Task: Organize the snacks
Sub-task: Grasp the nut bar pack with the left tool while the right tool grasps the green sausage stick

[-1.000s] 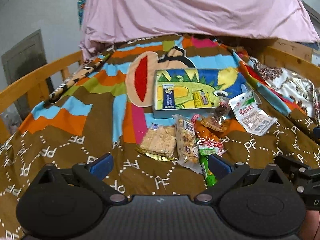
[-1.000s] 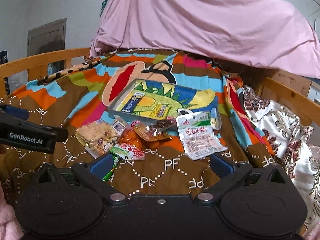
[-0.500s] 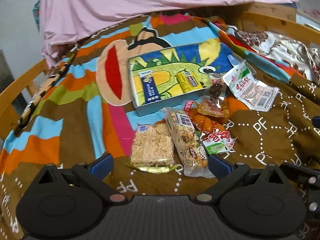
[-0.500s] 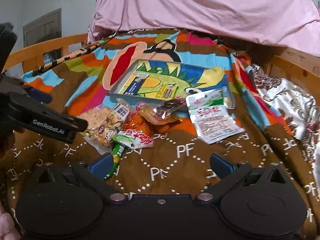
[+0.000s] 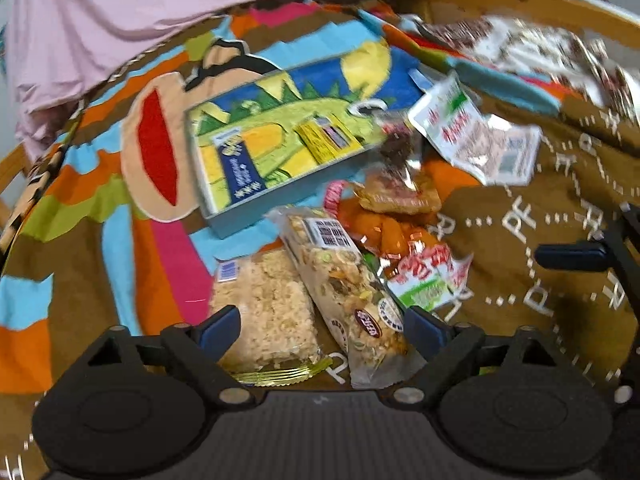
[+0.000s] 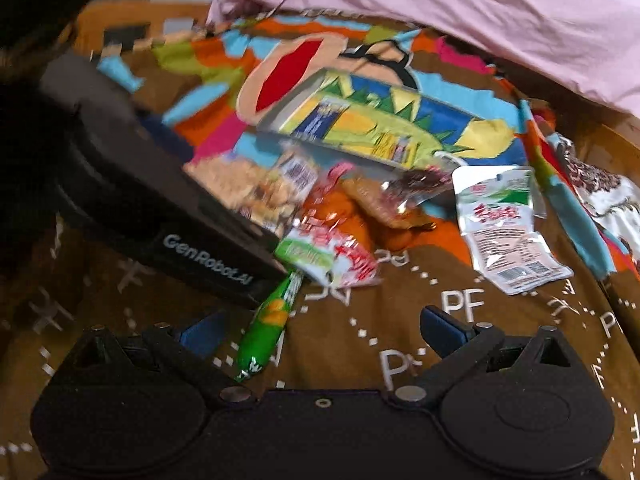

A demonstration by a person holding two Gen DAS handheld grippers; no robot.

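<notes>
The snacks lie in a loose heap on a patterned bedspread [image 5: 520,240], just in front of a shallow dinosaur-print tray [image 5: 280,148] that serves as the landmark here. Nearest the tray's front edge sit a puffed rice cake packet [image 5: 268,308] and, touching its side, a nut-and-seed bar [image 5: 348,284] in clear wrap. Beside the bar, further from the tray's left end, are an orange packet [image 5: 384,232], a red-and-green sachet [image 5: 428,276] and a clear-wrapped brown snack [image 5: 400,192]. A white pouch with red lettering [image 5: 472,136] lies off the tray's right corner. A green stick-shaped sweet [image 6: 272,320] pokes out from under the sachet, on the side away from the tray. Inside the tray lie a blue packet [image 5: 240,172] and a yellow one [image 5: 324,140].

The left gripper [image 5: 320,324] stands wide with its jaws closing, the rice cake and bar between its fingers, not yet pressed. The right gripper [image 6: 320,328] is wide apart over the bedspread, holding nothing. A pink sheet [image 6: 440,12] lies bunched beyond the tray
</notes>
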